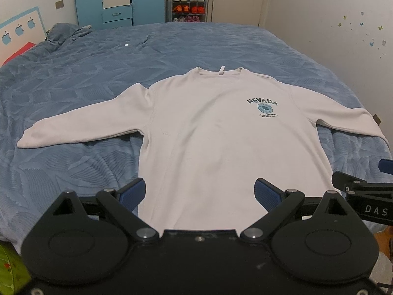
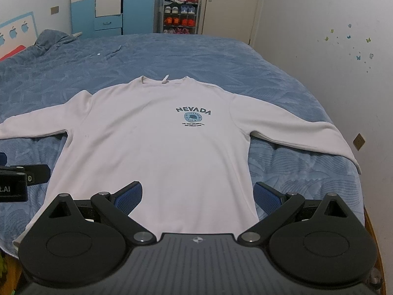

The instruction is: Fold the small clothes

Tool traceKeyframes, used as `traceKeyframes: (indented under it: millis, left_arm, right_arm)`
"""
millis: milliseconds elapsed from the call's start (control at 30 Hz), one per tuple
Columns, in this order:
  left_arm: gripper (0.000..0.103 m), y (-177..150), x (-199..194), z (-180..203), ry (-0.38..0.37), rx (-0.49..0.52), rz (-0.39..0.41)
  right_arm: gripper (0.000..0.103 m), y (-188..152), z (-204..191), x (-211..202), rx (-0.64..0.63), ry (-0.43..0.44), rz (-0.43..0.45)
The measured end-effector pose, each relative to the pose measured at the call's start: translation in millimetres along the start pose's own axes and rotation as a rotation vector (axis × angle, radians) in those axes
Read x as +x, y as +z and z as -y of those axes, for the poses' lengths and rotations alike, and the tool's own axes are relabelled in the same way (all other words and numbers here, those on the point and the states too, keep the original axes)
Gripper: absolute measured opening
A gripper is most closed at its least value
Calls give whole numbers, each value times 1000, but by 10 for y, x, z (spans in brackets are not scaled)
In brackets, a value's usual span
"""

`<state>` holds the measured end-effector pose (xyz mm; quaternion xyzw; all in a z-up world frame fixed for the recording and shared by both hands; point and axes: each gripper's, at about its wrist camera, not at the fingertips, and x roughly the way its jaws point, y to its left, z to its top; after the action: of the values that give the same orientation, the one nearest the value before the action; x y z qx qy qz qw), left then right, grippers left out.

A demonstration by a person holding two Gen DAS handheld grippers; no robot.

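A white shirt (image 1: 208, 135) lies flat, face up, on the bed (image 1: 98, 73), its long axis running straight ahead of both tools, hem nearest, collar far. The left hand-held gripper (image 1: 199, 194) and right hand-held gripper (image 2: 198, 195) hover level just over the hem, side by side, both spread wide and empty.

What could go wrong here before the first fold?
1. The right sleeve runs to the bed's edge; a tug could slide it off.
2. The blanket is soft and textured; open fingers may pinch it along with the shirt.
3. Both grippers hover near the hem, close enough to collide.
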<state>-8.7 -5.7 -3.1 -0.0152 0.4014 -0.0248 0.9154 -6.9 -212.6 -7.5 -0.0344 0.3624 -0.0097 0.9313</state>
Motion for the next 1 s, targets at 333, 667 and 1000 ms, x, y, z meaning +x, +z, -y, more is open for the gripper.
traceKeyframes:
  millis: [333,667,1000]
  left_arm:
    - [98,-37,49,-17,-21,-26,-7]
    - [98,48,282,-518,16,-132,-19]
    - [98,415,1038,-2955,324,-412,75]
  right_arm:
    - [103,-63,-12,52,3,-22,-8]
    - [103,82,-70,304,41,-19,3]
    - [103,324,-202,846,-74,-57,24]
